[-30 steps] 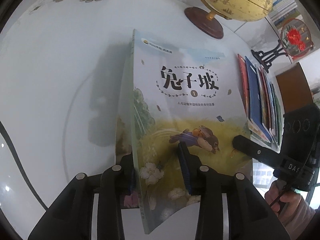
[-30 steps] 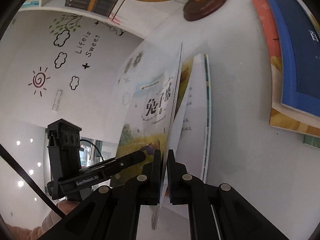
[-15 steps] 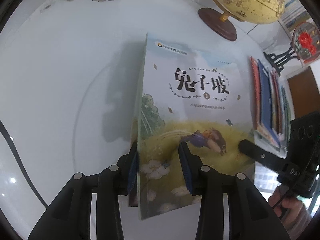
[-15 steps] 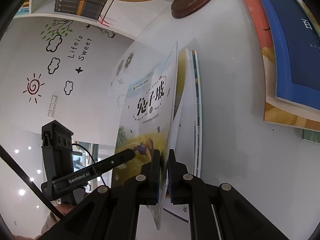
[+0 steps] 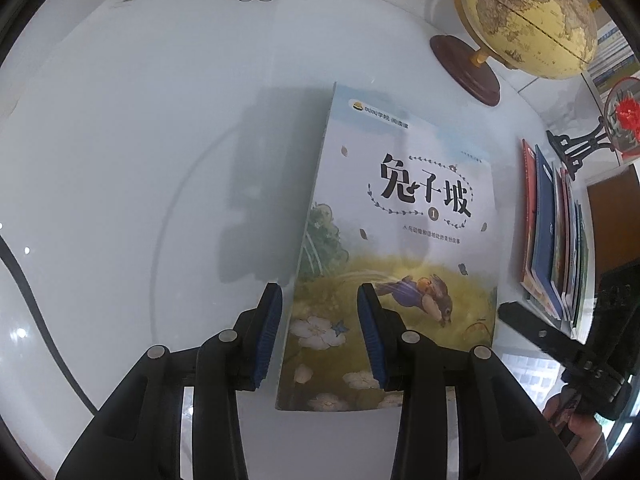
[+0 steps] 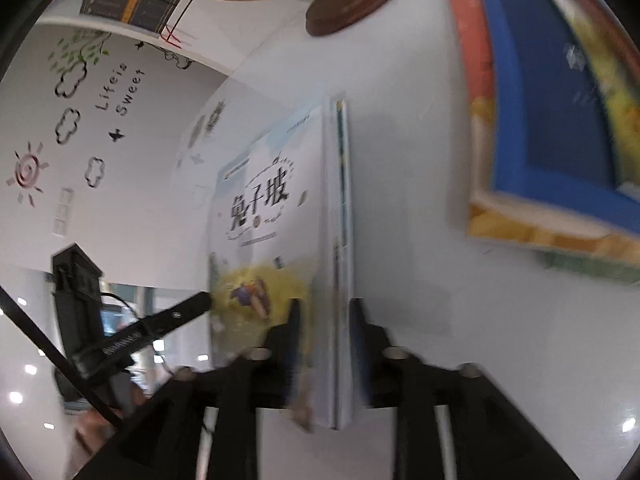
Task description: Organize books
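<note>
A picture book (image 5: 396,248) with a running rabbit and black Chinese title on its cover lies closed on the white table. My left gripper (image 5: 318,338) is open, its fingers straddling the book's spine edge at the near corner without clamping it. In the right wrist view the same book (image 6: 280,216) shows blurred, its page edge facing me. My right gripper (image 6: 324,344) is open, one finger on each side of that edge. The right gripper's black body also shows at the right of the left wrist view (image 5: 560,344).
A globe (image 5: 524,12) on a dark wooden base stands at the far side of the table (image 5: 140,140). A row of books (image 5: 552,240) with red and blue covers lies to the right, and it shows in the right wrist view (image 6: 552,112). A black ornament stand (image 5: 580,148) is behind it.
Both grippers have opened. The book, held tilted with its cover lifted before, has dropped closed onto the table. The right view is now blurred by motion.
</note>
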